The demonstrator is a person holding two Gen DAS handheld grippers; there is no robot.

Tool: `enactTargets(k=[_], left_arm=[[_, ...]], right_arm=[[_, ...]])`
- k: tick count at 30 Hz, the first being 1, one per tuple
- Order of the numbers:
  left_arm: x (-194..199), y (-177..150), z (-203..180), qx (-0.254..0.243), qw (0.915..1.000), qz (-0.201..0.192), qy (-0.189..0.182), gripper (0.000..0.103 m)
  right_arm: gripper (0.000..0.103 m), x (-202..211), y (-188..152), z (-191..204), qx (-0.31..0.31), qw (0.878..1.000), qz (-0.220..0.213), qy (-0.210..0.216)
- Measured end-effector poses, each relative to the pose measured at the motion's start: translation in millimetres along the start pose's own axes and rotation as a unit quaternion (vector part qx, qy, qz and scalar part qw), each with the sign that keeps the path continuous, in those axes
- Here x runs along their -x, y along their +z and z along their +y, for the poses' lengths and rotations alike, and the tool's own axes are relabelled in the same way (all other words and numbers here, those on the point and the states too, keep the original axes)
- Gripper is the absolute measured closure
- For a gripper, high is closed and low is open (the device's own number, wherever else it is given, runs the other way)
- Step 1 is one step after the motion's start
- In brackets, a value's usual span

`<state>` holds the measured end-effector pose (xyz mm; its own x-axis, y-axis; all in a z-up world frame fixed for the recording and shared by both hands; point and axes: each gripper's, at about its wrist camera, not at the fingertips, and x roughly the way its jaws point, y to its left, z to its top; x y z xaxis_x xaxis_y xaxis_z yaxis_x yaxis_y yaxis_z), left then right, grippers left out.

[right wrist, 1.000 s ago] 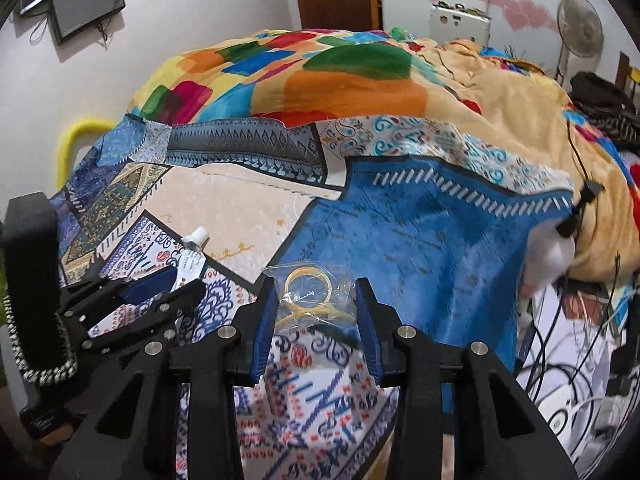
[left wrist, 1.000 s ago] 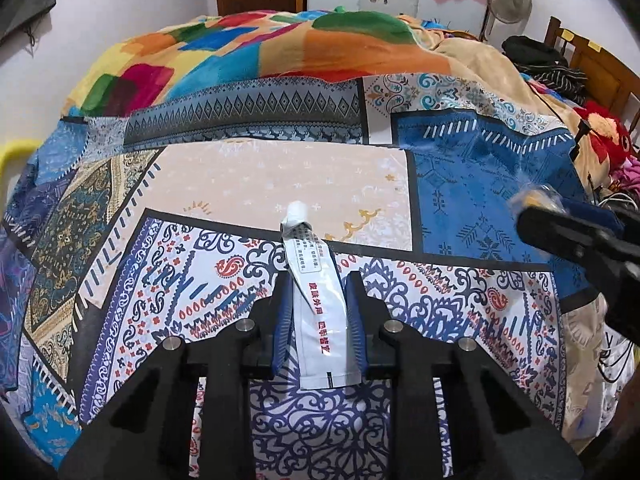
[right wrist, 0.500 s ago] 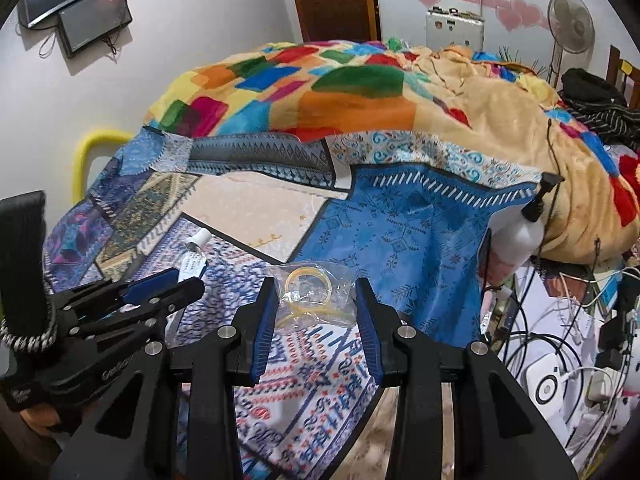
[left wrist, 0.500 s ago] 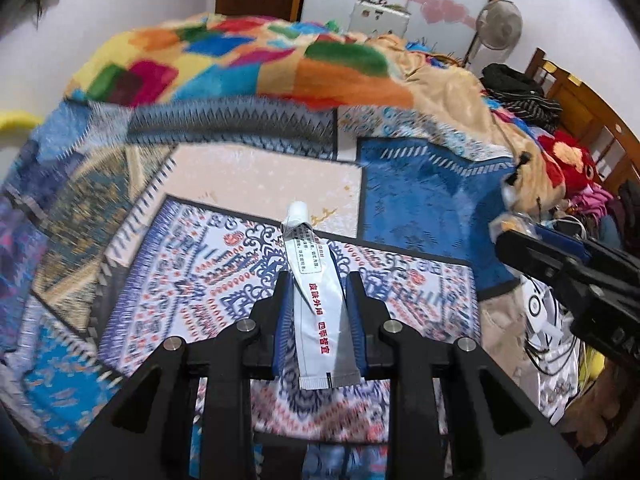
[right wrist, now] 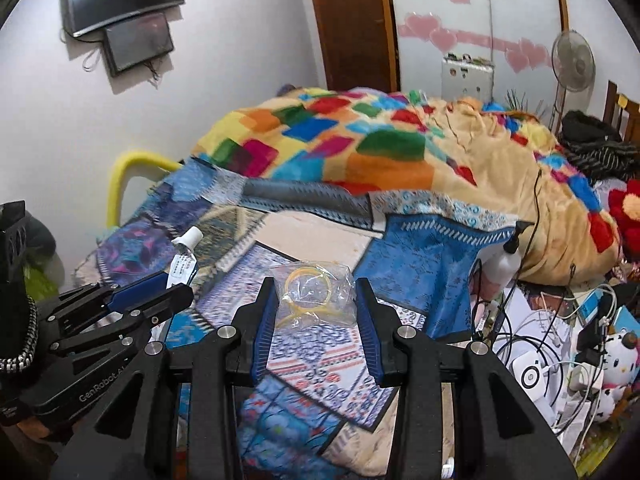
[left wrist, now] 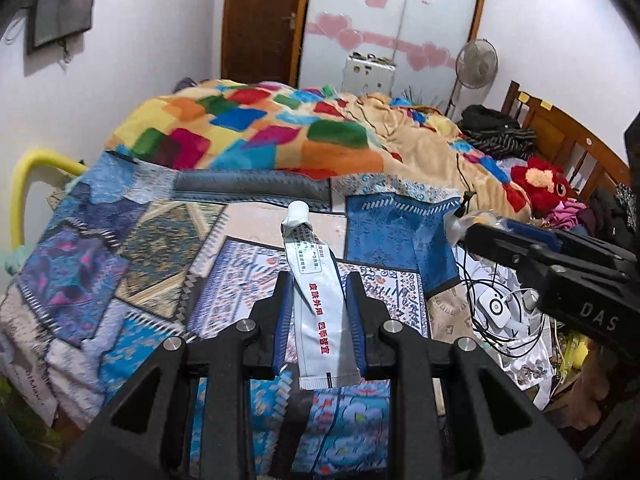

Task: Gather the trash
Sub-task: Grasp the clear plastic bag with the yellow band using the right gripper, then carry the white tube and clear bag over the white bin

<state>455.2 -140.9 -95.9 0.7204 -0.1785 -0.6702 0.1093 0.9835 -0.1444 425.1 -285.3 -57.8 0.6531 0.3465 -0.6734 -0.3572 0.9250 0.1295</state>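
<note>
The left gripper [left wrist: 320, 320] has its fingers clamped on a squeezed white tube [left wrist: 318, 300] with red and black print. The tube stands nearly upright between the blue finger pads, its white cap at the top and its flat crimped end hanging below the pads. From the right wrist view the same tube [right wrist: 185, 258] sticks up out of the left gripper [right wrist: 160, 300] at the left edge, cap uppermost.

The right gripper [right wrist: 314, 320] has its fingers closed on a crumpled clear plastic bag [right wrist: 314, 298] with yellow rings inside. The bag sits between the blue pads and bulges above them. In the left wrist view the right gripper [left wrist: 476, 236] reaches in from the right side, and a bit of the clear bag [left wrist: 460, 220] shows at its tip.

Both grippers are held up in the air above the near edge of a bed [left wrist: 120, 248] covered with a patterned blue, white and beige spread. Further back on the bed lies a blanket [left wrist: 260, 132] of bright coloured squares on tan. A yellow rail [left wrist: 24, 184] curves up at the left side of the bed.

To the right of the bed there is a tangle of black and white cables [right wrist: 532, 344], a white pump bottle [right wrist: 506, 260] and a red plush toy [left wrist: 540, 184]. A standing fan [right wrist: 572, 60] is by the far wall, next to a brown door [right wrist: 352, 24], and two dark screens [right wrist: 124, 16] hang on the left wall
</note>
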Motion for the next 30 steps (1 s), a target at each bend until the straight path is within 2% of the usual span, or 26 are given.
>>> enactTargets(k=[7, 15, 22, 30], left_arm=[[56, -22, 22, 0.015, 0.9997, -0.015, 0.016, 0.077], [113, -72, 57, 0.04, 0.9981, -0.02, 0.041, 0.077], [160, -114, 105, 0.076, 0.9946, -0.027, 0.066, 0.077], [203, -163, 165, 0.106, 0.9868, -0.029, 0.119, 0.077]], right_arm=[[0.068, 38, -13, 35, 0.013, 1.0, -0.018, 0.012], [0.068, 63, -44, 83, 0.038, 0.999, -0.015, 0.035], [0.068, 65, -71, 141, 0.08, 0.995, 0.001, 0.059], [0.068, 54, -100, 210, 0.124, 0.988, 0.028, 0.092]])
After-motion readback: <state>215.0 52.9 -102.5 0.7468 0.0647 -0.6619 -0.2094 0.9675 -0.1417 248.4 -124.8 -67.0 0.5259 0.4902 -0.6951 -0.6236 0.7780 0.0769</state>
